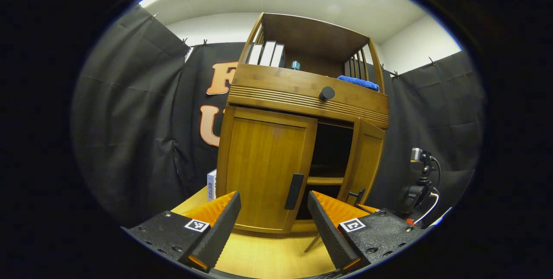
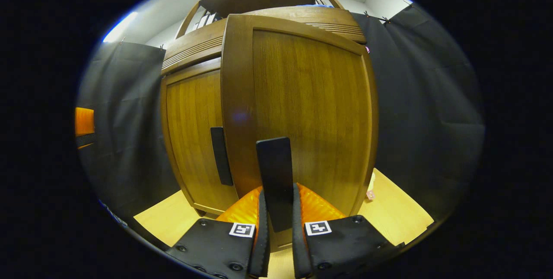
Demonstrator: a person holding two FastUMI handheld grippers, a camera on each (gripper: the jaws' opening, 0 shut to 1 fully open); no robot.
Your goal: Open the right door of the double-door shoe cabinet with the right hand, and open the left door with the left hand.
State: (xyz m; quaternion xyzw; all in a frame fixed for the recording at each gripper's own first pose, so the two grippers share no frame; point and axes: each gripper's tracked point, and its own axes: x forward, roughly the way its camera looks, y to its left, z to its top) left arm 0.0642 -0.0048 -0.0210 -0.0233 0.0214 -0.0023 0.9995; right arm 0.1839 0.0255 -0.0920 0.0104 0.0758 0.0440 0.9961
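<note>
Black door handle (image 2: 275, 179) pinched in right tool (image 2: 280, 227), left tool (image 1: 276, 223) apart

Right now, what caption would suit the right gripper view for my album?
Right gripper clamps the black handle of the right door, swung partly open beside the closed left door.

one shoe cabinet (image 1: 302, 97), two doors (image 1: 265, 171), two door handles (image 1: 294, 191), three books (image 1: 267, 53), one knob (image 1: 327, 93), one blue cloth (image 1: 358, 82)

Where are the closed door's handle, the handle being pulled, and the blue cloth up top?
left door handle (image 1: 294, 191), left gripper view, middle of the black bar.
right door handle (image 2: 276, 175), right gripper view, bar above the fingers.
blue cloth (image 1: 358, 82), left gripper view, its top fold.
</note>
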